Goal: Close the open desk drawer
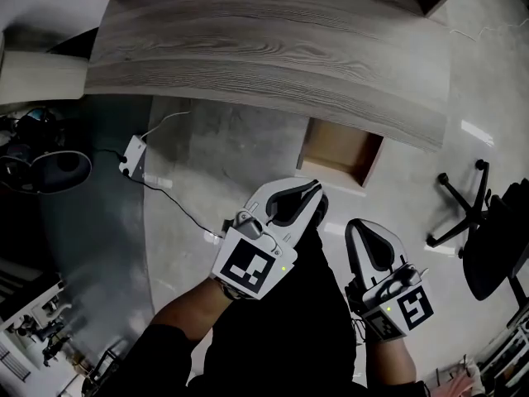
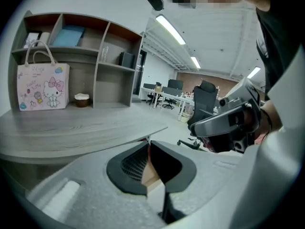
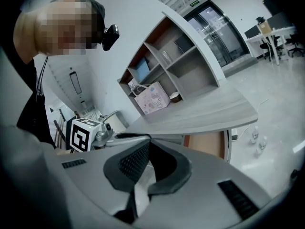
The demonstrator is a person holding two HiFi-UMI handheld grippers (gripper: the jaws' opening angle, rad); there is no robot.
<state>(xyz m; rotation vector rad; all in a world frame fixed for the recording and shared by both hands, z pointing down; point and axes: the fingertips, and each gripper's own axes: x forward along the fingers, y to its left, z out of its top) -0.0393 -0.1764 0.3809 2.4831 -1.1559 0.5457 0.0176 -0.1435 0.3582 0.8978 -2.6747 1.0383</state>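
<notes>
So the drawer (image 1: 335, 143) is hanging open, sticking out from under the front edge of the desk (image 1: 264, 48) toward the worktop's right end, and its brown inside looks bare from the head view. Both grippers are held out over the floor in front of it, and neither one is touching it. The left gripper (image 1: 307, 193) is the closer one, with its tips aimed up at the drawer's near front edge and just short of it. Its jaws are pressed together with nothing pinched between them (its own view shows the pads meeting at the tip (image 2: 149, 141)). The right gripper (image 1: 357, 224) sits further right and nearer the person, below the drawer's right front corner and clearly apart from it. Its jaws are also closed on nothing (image 3: 149, 140). From the right gripper view, the drawer (image 3: 207, 144) shows up ahead and a bit right of the jaws, tucked under the worktop's edge (image 3: 200, 113). At the back of the worktop there's a shelf unit (image 2: 95, 56) with a pink cartoon-cat tote bag (image 2: 43, 87) standing in front of it. Down on the floor, a white power strip (image 1: 132, 154) with its cable lies left of the drawer, and a black office chair (image 1: 488, 230) is off to the right.
</notes>
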